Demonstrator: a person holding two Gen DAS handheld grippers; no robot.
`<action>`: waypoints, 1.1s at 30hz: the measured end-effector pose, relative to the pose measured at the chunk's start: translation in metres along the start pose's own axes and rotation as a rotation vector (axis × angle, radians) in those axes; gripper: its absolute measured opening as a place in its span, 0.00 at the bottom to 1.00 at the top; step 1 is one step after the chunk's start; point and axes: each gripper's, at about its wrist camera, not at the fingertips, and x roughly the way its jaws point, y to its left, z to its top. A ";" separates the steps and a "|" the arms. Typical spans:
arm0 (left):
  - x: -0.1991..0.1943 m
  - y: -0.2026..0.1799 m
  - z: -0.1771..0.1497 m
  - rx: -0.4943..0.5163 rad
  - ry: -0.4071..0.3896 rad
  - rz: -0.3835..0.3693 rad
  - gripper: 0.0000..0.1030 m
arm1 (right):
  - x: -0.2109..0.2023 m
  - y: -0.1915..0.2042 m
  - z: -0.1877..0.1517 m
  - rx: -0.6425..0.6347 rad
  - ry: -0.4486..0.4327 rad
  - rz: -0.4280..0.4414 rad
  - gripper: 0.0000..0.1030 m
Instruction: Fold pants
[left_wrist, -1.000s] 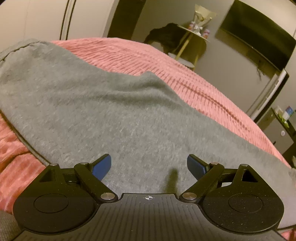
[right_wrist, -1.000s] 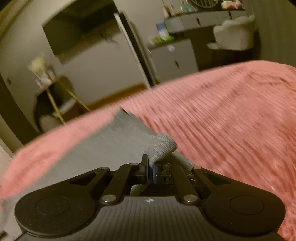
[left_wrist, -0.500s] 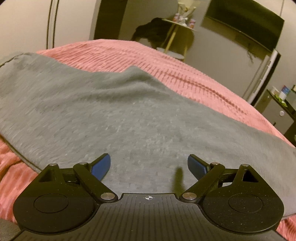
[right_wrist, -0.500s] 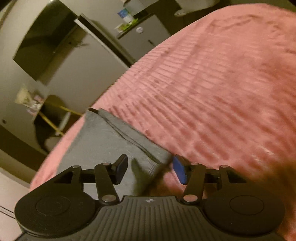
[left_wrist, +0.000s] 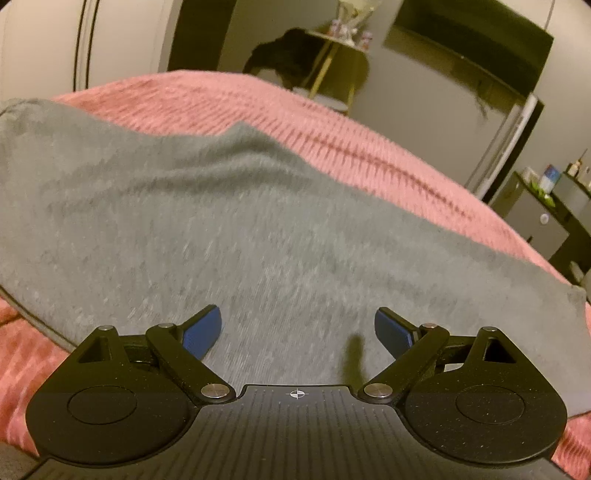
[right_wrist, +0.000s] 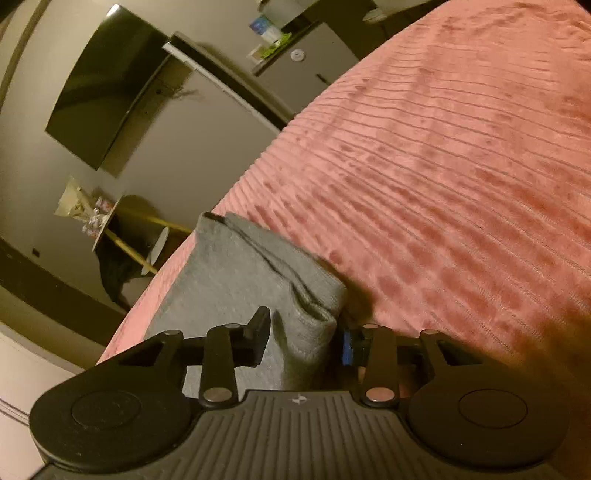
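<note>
— Fingers first: how do ours stand?

— Our left gripper (left_wrist: 297, 334) has its blue pads (left_wrist: 202, 332) spread wide with nothing between them. It hangs just above the broad grey pants (left_wrist: 229, 236), which fill the near and middle part of that view.

— And our right gripper (right_wrist: 303, 341)?

— Its jaws have just been closing, and they now stand partly open around the folded cuff end (right_wrist: 310, 325) of the pants. The right pad seems to touch the cloth, while the left finger (right_wrist: 258, 338) stands a little apart from it, so we would not call it a grip.

— Where do the pants lie?

— Flat on the ribbed pink bedspread (right_wrist: 443, 177). In our left view they stretch from the far left to the near right edge. In our right view only one narrow leg shows, running away to the far left, with its layered edges stacked along the right side.

— Anything else we can see?

— Beyond the bed, a dark wall-mounted screen (right_wrist: 103, 99) and a small round side table (right_wrist: 107, 225) holding a few items.
</note>
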 end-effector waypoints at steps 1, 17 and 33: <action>0.000 0.000 0.000 -0.001 -0.001 0.002 0.92 | -0.001 0.002 0.002 0.010 -0.004 -0.003 0.30; -0.006 0.014 0.005 -0.066 -0.024 -0.044 0.92 | -0.032 0.250 -0.147 -1.026 -0.044 0.255 0.17; -0.003 0.023 0.007 -0.108 0.000 -0.127 0.92 | 0.002 0.233 -0.215 -0.949 0.357 0.292 0.47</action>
